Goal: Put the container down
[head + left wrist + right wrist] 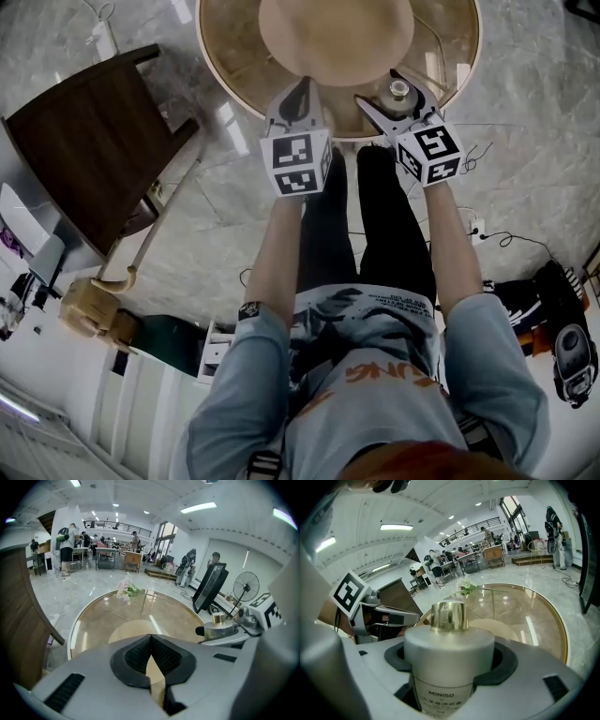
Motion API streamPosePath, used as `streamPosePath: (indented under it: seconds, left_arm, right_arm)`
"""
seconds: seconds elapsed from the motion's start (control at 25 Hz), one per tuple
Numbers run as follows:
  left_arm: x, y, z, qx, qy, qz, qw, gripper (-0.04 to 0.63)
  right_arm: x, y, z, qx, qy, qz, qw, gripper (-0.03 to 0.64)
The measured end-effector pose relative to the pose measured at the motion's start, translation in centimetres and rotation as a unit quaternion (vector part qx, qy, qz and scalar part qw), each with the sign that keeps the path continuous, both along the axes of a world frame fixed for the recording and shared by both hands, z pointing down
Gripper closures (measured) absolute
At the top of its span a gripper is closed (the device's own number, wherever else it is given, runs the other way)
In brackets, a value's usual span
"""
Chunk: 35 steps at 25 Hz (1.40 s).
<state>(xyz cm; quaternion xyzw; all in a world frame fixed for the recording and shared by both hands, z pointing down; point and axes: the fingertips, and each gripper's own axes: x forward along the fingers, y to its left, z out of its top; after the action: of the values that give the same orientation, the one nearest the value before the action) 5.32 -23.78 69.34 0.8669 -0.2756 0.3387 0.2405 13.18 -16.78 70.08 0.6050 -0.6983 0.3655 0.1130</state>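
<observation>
A white cylindrical container (446, 666) with a gold cap and a MINISO label stands upright between the jaws of my right gripper (449, 660), which is shut on it. In the head view the container (398, 92) is held over the near rim of the round glass table (234, 66), with the right gripper (398, 101) around it. My left gripper (298, 98) is beside it on the left, also over the table's near edge. In the left gripper view the left gripper (151, 656) has its jaws closed together with nothing between them, and the container (218, 626) shows at the right.
A dark wooden chair (89, 141) stands left of the table. A sprig of flowers (127, 590) lies at the table's far side. Cables and a black bag (553, 319) lie on the marble floor at the right. People and desks (105, 550) are far off.
</observation>
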Motion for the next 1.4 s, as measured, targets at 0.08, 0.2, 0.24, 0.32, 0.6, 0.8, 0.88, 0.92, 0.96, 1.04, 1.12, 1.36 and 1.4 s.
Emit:
streamPosePath:
  seconds: [0.08,0.2,0.24,0.32,0.6,0.8,0.88,0.92,0.96,1.04,1.12,1.36,1.4]
  left_arm:
    - [0.4,-0.5,0.7,0.0,-0.001,0.003,1.0,0.569]
    - [0.8,-1.5,2.1,0.003,-0.016,0.013,0.9998,0.569]
    - [1.0,-1.8,2.4,0.002,-0.018,0.013,0.9998,0.569]
    - [1.2,-2.4,2.8,-0.003,-0.018,0.011,0.9998,0.569]
    - [3.1,-5.7,4.7,-0.009,-0.021,0.016,0.9996,0.569]
    - [5.1,-8.2,5.1,-0.007,-0.007,0.013,0.9999,0.569]
    - [5.7,-9.3,5.3,-0.006,-0.001,-0.002,1.0,0.569]
    - [5.9,-9.9,5.5,-0.006,0.001,-0.012,0.9999,0.569]
    - [6.2,-10.5,5.6,-0.006,0.003,-0.022,0.9997,0.569]
    - [6.5,-11.4,5.8,-0.007,0.006,-0.035,0.9993,0.569]
    - [6.9,-12.2,6.1,-0.005,0.007,-0.042,0.9991,0.569]
    - [7.8,-13.5,6.5,0.0,0.012,-0.047,0.9988,0.569]
    - [7.8,-13.6,6.5,0.0,0.011,-0.048,0.9988,0.569]
  right_arm:
    - [0.0,-1.1,1.1,0.001,0.01,-0.008,1.0,0.256]
    - [0.3,-2.3,2.4,0.005,0.017,-0.004,1.0,0.256]
    - [0.6,-2.8,2.7,0.007,0.021,-0.003,1.0,0.256]
    - [1.2,-3.7,3.3,0.009,0.035,-0.004,0.999,0.256]
    - [3.1,-7.9,5.0,0.017,0.082,-0.054,0.995,0.255]
    - [4.6,-11.3,5.4,0.034,0.102,-0.077,0.991,0.256]
    - [5.5,-12.7,5.6,0.041,0.099,-0.064,0.992,0.256]
    - [6.0,-13.5,5.6,0.045,0.097,-0.055,0.993,0.256]
    - [6.5,-14.3,5.7,0.049,0.097,-0.046,0.993,0.256]
    - [7.1,-15.7,6.1,0.051,0.103,-0.033,0.993,0.256]
    - [7.6,-16.9,6.8,0.051,0.111,-0.023,0.992,0.256]
    - [9.0,-19.6,7.4,0.067,0.116,-0.001,0.991,0.256]
    - [9.1,-19.9,7.3,0.07,0.116,0.0,0.991,0.256]
